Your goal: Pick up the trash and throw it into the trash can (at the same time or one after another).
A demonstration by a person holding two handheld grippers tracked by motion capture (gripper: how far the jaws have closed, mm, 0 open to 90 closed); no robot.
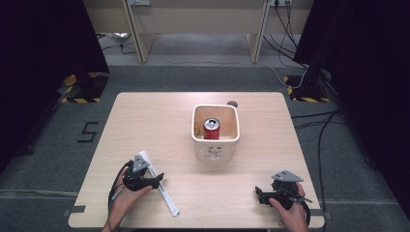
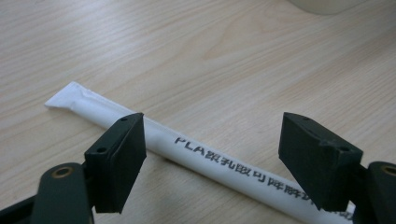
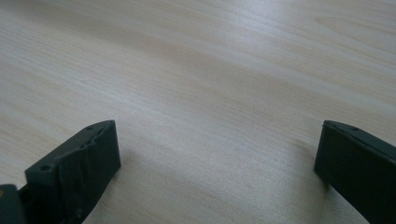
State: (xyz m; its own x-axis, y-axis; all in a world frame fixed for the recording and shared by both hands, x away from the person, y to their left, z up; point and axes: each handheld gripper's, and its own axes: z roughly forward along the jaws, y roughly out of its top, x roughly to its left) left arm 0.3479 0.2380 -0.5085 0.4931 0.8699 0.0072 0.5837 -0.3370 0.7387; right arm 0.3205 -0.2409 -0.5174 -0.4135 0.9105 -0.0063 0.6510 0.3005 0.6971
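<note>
Table (image 1: 145,121): light wood, standing on grey floor.

Left hand-held gripper (image 1: 157,180): black, held in a hand at the near left, lying across a long white wrapped straw (image 1: 162,186) that runs on past it toward the near edge.

Right hand-held gripper (image 1: 259,193): black, grey plate on top, held at the near right, well apart from the left one.

Tub (image 1: 198,126): white, square, farther off between the two. A red can (image 1: 212,129) stands upright inside.
</note>
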